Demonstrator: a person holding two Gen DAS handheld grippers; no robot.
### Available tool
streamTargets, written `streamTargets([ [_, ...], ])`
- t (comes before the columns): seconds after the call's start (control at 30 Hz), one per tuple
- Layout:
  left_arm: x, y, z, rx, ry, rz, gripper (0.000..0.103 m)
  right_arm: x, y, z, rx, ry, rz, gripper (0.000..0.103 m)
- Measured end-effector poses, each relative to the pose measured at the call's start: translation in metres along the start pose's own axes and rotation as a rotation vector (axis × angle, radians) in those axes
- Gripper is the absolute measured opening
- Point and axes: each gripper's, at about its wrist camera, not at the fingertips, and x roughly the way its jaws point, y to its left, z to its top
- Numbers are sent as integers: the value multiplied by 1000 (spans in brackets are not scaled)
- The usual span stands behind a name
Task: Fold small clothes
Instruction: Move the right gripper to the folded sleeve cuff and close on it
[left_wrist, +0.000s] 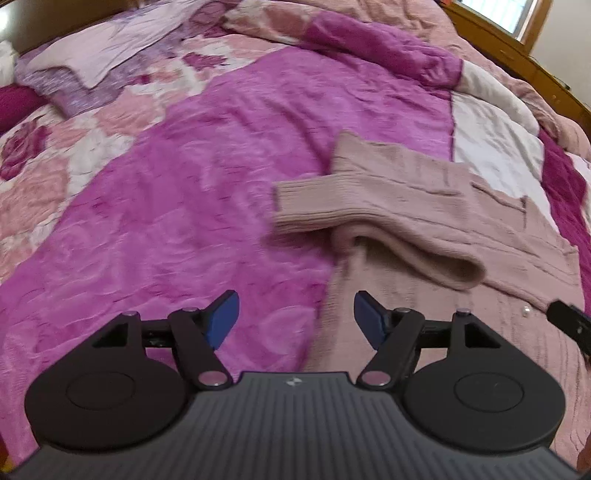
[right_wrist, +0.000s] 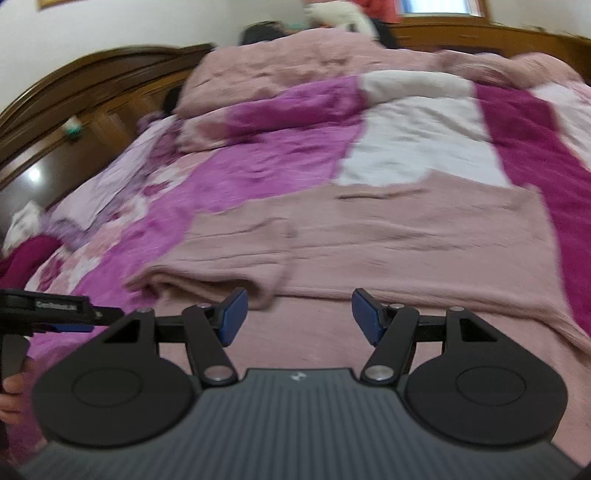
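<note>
A dusty-pink knitted sweater (left_wrist: 424, 206) lies on the bed, one ribbed sleeve (left_wrist: 314, 206) folded across its body. My left gripper (left_wrist: 295, 319) is open and empty, hovering above the sweater's left edge, short of the sleeve. In the right wrist view the sweater (right_wrist: 369, 236) spreads across the middle, with the folded sleeve (right_wrist: 221, 266) at its left. My right gripper (right_wrist: 297, 317) is open and empty over the sweater's near part. The left gripper's body shows at the left of that view (right_wrist: 55, 310).
The bed is covered by a magenta, pink and white floral quilt (left_wrist: 184, 184). A rumpled pink blanket (right_wrist: 332, 66) is heaped at the far side. A wooden headboard (right_wrist: 74, 103) and bed frame (left_wrist: 517, 55) border the bed.
</note>
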Motion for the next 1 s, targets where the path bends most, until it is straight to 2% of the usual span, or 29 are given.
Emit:
streamTargets([
  [0.17, -4, 25, -5, -44, 14, 1, 76, 31, 52, 13, -137, 36, 81, 65],
  [0.33, -9, 46, -8, -72, 14, 13, 76, 62, 98, 23, -300, 73, 107, 65],
  [0.5, -8, 61, -9, -99, 17, -14, 76, 84, 130, 29, -410, 88, 157, 65],
  [0.9, 1, 66, -12, -93, 27, -42, 77, 141, 172, 20, -649, 204, 128, 65],
  [1.0, 2, 64, -12, -88, 28, -41, 78, 148, 178, 16, -689, 196, 106, 63],
])
